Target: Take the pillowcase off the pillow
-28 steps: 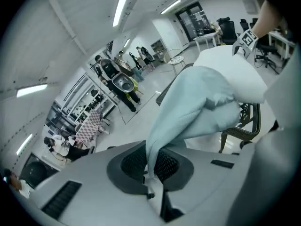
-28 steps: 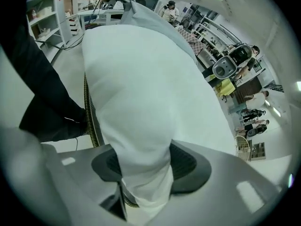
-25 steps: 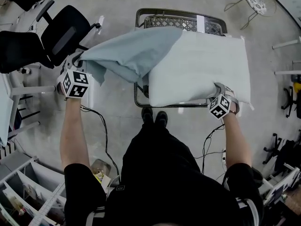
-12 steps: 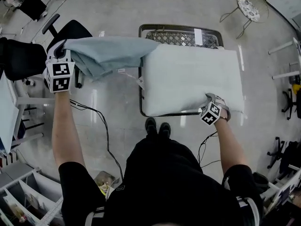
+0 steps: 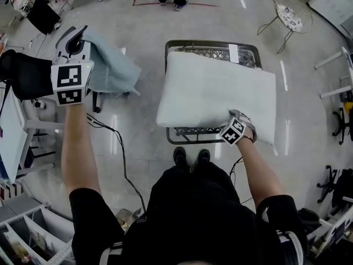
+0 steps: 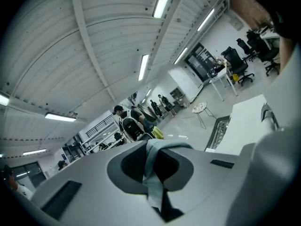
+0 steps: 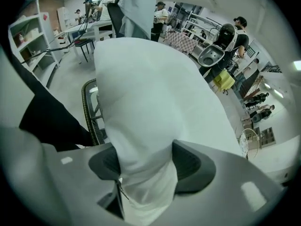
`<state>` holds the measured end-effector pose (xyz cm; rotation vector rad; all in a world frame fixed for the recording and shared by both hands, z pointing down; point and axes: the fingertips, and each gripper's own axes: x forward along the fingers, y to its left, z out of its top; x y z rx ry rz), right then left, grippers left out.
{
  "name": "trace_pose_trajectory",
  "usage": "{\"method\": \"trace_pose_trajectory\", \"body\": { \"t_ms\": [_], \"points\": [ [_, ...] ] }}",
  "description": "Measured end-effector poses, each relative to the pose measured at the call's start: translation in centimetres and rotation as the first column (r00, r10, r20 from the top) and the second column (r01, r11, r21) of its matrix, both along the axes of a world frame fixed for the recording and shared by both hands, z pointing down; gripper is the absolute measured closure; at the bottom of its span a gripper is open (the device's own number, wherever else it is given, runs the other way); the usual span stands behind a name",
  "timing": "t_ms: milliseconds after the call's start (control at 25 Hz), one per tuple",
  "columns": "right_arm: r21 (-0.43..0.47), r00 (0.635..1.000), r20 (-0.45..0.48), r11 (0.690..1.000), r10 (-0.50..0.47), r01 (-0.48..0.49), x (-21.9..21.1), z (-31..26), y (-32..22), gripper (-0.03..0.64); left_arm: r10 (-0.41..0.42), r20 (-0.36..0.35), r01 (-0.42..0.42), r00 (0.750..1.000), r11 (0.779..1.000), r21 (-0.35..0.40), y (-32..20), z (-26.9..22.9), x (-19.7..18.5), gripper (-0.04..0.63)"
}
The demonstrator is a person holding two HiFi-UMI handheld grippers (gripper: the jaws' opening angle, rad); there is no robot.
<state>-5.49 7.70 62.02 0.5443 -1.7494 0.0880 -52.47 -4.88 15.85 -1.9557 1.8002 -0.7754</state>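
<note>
Status (judged): stripping looks finished; the cover is fully off and the two items are well apart.
Pillowcase (image 5: 113, 68): pale blue-grey, bunched, hanging at the far left of the scene, raised off the floor. No part of it reaches the pillow.
Pillow (image 5: 218, 90): bare and white, spread flat over the wire basket cart (image 5: 190, 132) at centre. I cannot tell whether it rests on the cart rim or is only carried above it.
Left hand-held gripper (image 6: 153, 166): jaws closed almost together on a thin fold of the pillowcase. The cloth runs up between the pads and drapes over the top.
Right hand-held gripper (image 7: 146, 166): pinching the near right corner of the pillow. The stuffing bulges between both pads and touches each. The jaws have just been opening a little, with the pillow corner between them and the grip not yet released.
Done: cover drawn clear of the far left end of the pillow; nothing snagged that I can see.
Left to do (judged): only setting the two pieces down, if that is wanted; the task sentence asks no more.
Risk (judged): with the right grip slackening, the pillow could slide off the cart toward the near side.
Surroundings: black office chair (image 5: 25, 73) just beyond the left arm; small round table (image 5: 292, 12) far right.
</note>
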Motion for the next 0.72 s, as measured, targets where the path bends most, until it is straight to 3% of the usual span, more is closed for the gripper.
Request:
{"method": "trace_pose_trajectory", "body": {
  "t_ms": [160,320,520,720],
  "points": [
    [-0.019,0.997,0.038,0.997,-0.069,0.069,0.0,-0.5,0.8,0.283,0.068,0.0,-0.068,0.998,0.997,0.034,-0.2,-3.2,4.2,0.586],
    [-0.028,0.974,0.197,0.992,-0.114,0.122,0.7,-3.2,1.1,0.281,0.121,-0.014,-0.12,0.993,0.991,0.052,-0.1,-5.4,9.6,0.586],
    [0.039,0.899,0.432,0.997,-0.071,0.06,3.4,-9.8,-1.2,0.285,0.167,-0.033,-0.164,0.985,0.983,0.081,0.7,-8.3,18.0,0.586],
    [0.084,0.82,0.568,0.996,-0.07,0.027,6.2,-14.6,-1.9,0.302,0.238,-0.053,-0.233,0.97,0.969,0.087,1.6,-9.7,27.7,0.586]
  ]
}}
